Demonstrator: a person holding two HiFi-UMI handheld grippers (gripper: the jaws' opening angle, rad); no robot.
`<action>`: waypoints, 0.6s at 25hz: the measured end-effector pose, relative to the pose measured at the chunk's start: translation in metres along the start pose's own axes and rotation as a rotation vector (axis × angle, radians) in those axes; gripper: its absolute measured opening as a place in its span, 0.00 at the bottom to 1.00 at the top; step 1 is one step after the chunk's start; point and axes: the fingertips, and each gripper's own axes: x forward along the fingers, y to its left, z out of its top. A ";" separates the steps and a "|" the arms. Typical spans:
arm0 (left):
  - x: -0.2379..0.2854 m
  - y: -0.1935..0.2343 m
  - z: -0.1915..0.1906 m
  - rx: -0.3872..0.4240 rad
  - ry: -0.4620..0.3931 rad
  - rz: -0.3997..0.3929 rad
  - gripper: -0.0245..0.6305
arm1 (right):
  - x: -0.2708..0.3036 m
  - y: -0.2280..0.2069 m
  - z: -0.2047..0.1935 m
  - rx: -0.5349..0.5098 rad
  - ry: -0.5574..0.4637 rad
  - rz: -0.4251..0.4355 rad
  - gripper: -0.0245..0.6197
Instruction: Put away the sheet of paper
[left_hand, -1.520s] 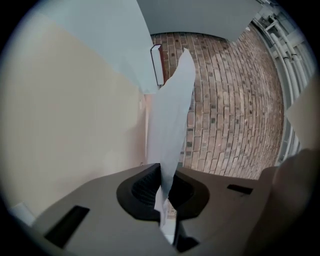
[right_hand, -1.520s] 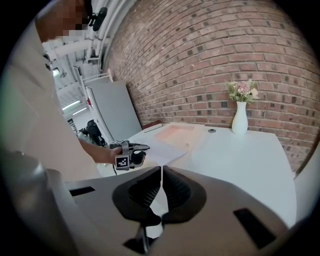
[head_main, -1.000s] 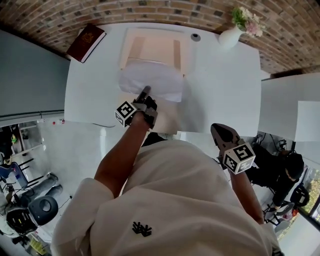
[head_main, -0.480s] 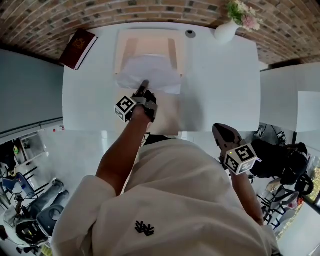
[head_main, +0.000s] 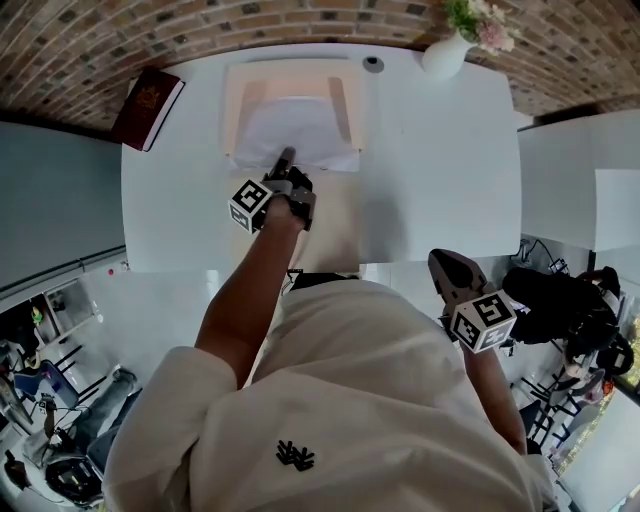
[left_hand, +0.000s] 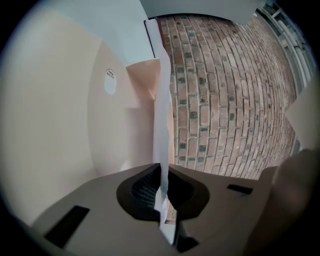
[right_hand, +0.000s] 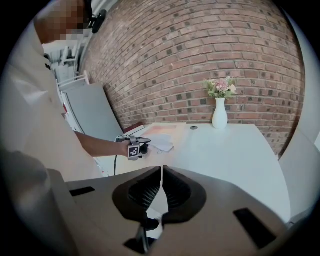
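The white sheet of paper (head_main: 300, 135) hangs over the open peach folder (head_main: 240, 100) at the far side of the white table (head_main: 440, 160). My left gripper (head_main: 283, 160) is shut on the sheet's near edge. In the left gripper view the paper (left_hand: 162, 125) runs edge-on out of the shut jaws (left_hand: 162, 187) towards the folder (left_hand: 142, 85). My right gripper (head_main: 445, 265) hovers by the table's front edge, shut with nothing in it (right_hand: 161, 187). The right gripper view shows the left gripper (right_hand: 142, 145) and the paper (right_hand: 161, 142) from the side.
A dark red book (head_main: 147, 95) lies at the far left corner. A white vase with flowers (head_main: 445, 50) stands at the far right, with a small round disc (head_main: 372, 64) beside the folder. A brick wall runs behind the table. Chairs and people are on both sides.
My left gripper has carried the paper away from me, so the sheet now lies further over the folder. The right gripper has stayed where it was.
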 end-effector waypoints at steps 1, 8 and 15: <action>0.003 -0.001 0.002 0.000 -0.002 0.000 0.07 | 0.000 0.000 -0.001 0.003 0.001 -0.003 0.09; 0.026 -0.003 0.011 0.020 -0.006 0.003 0.07 | -0.001 0.000 -0.005 0.020 0.004 -0.020 0.09; 0.041 -0.002 0.016 0.031 0.000 0.034 0.07 | -0.007 0.001 -0.009 0.033 0.005 -0.041 0.09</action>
